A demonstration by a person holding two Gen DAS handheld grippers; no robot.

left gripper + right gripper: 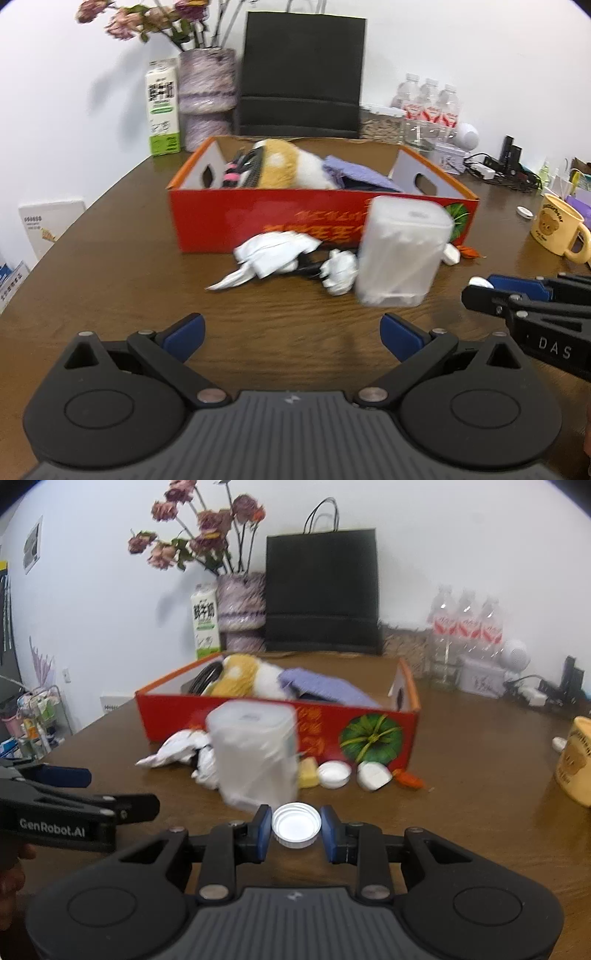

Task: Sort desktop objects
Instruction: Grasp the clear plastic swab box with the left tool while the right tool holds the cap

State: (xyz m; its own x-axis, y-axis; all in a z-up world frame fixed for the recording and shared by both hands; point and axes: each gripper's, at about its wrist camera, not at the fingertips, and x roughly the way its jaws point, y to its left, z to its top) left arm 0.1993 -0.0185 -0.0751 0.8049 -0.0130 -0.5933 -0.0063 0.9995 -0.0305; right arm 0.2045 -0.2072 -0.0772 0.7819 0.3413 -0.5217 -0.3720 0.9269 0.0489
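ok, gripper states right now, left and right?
Left gripper: open, nothing between the fingers.
Right gripper: shut on the white bottle cap.

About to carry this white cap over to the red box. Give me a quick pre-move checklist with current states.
1. Right gripper shut on the white ribbed plastic cap: ok.
2. Cap clear of the brown wooden table: cannot tell.
3. Left gripper open and holding nothing: ok.
4. Translucent plastic canister stands between the cap and the red cardboard box: not ok, lift over it.
5. Free room in the box: ok, its right part looks bare.
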